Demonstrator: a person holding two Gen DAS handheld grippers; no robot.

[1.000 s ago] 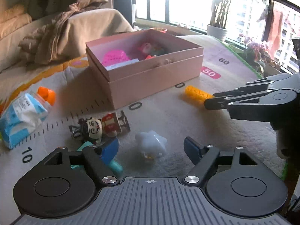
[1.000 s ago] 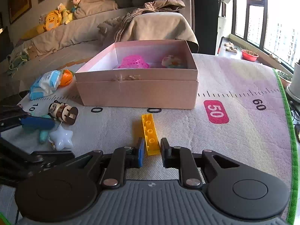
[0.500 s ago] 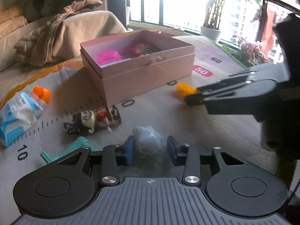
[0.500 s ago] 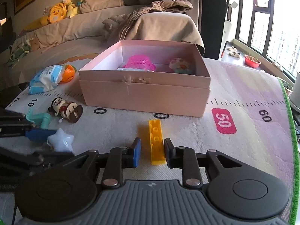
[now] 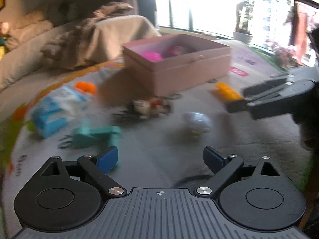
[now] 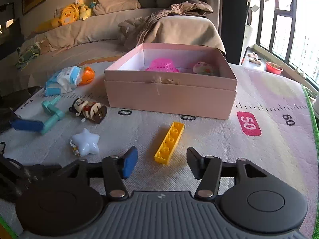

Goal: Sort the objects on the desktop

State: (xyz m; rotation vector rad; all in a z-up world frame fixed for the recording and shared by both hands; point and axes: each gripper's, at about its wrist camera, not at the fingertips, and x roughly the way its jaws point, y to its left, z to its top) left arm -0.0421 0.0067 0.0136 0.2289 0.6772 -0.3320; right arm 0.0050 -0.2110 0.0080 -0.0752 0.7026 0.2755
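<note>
A pink box (image 6: 171,95) stands on the mat, with a pink basket (image 6: 162,65) and a round toy (image 6: 203,68) inside. A yellow brick (image 6: 170,142) lies just ahead of my open, empty right gripper (image 6: 162,163). A white star (image 6: 85,142), a wind-up figure (image 6: 88,110) and a teal toy (image 6: 51,113) lie to the left. My left gripper (image 5: 159,158) is open and empty, behind the star (image 5: 196,122) and the teal toy (image 5: 95,134). The left wrist view is blurred.
A blue and white wipes pack (image 6: 62,79) and an orange toy (image 6: 87,75) lie at the far left. A sofa with blankets and plush toys (image 6: 69,16) stands behind the mat. The mat's green edge (image 6: 313,119) runs along the right.
Both grippers have opened and drawn back. The left let go of the star, which lies on the mat. The right backed off the yellow brick, which now lies at a slant.
</note>
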